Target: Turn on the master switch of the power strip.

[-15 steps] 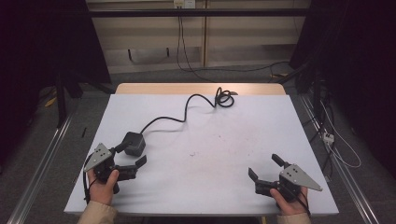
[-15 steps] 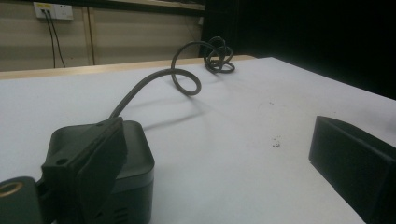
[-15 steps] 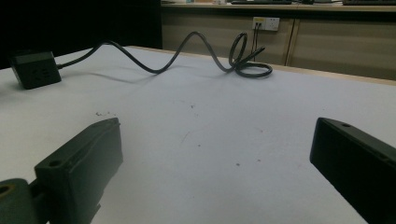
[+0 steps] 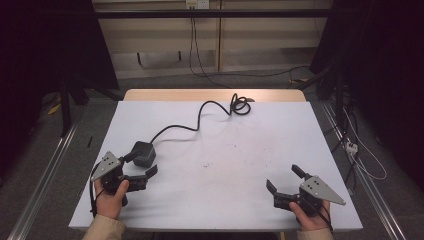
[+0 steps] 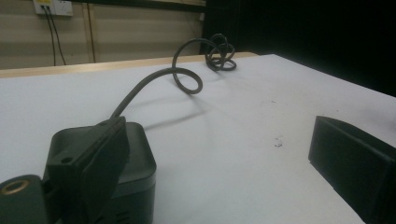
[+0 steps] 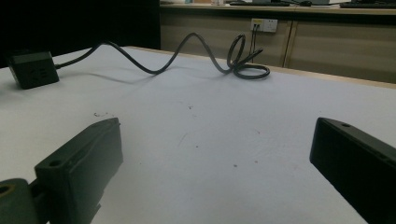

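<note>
A black power adapter (image 4: 143,152) lies on the white table (image 4: 230,145) at the near left. Its black cable (image 4: 180,128) snakes to a coil (image 4: 240,105) by the far edge. My left gripper (image 4: 141,165) is open just in front of the adapter; in the left gripper view its left jaw stands against the adapter (image 5: 137,158) and its right jaw is far off over bare table. My right gripper (image 4: 285,178) stands open at the near right with nothing between its fingers. From the right gripper view the adapter (image 6: 32,69) and coil (image 6: 247,63) lie far ahead.
The table's wooden far edge (image 4: 215,95) borders the white surface. Metal rails (image 4: 45,175) run along the floor on both sides, and loose cables with a plug strip (image 4: 351,146) lie on the right. Wall sockets (image 5: 51,7) sit behind the table.
</note>
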Demonstrator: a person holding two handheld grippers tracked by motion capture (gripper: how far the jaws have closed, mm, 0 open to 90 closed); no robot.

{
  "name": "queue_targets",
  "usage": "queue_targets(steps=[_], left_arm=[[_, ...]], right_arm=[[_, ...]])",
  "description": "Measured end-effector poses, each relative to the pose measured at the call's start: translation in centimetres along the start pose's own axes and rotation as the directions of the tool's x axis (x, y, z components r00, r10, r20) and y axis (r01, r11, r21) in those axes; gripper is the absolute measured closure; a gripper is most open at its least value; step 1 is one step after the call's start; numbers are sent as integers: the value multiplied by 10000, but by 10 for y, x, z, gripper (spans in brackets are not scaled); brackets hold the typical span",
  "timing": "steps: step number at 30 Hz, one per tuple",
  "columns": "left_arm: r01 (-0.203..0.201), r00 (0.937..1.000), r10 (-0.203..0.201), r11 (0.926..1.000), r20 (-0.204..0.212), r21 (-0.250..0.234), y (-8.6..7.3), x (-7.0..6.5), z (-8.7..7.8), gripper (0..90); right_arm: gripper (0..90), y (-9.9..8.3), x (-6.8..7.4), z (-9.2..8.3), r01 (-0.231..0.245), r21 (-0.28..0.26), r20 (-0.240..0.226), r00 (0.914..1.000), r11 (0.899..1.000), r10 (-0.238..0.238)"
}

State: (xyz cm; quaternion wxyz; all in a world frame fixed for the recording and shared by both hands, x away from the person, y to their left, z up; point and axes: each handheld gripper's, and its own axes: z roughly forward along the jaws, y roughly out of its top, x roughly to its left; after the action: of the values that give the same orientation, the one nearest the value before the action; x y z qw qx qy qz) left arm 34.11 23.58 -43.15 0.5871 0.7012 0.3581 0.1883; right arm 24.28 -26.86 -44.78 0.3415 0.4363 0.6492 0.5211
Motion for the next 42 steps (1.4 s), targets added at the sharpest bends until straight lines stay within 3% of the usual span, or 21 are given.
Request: queue_targets(steps=[10,20,36,42], left_arm=[[182,9998,-180,9997,101,-169,8,6,-2,103],[494,9985,-493,9988,253,-42,11,11,0,236],[387,9987,-395,9990,330,226,18,16,4,369],[501,9983,-511,9982,294,337,20,19,4,462]], right_arm=[[21,0,0,1,7,8,-18,10000,10000,-7],[21,0,0,1,-12,-13,-6,10000,10000,12],[25,1,0,1,9,-12,-91,10000,10000,-9],[25,1,1,1,23,14,-125,9999,10000,-23]])
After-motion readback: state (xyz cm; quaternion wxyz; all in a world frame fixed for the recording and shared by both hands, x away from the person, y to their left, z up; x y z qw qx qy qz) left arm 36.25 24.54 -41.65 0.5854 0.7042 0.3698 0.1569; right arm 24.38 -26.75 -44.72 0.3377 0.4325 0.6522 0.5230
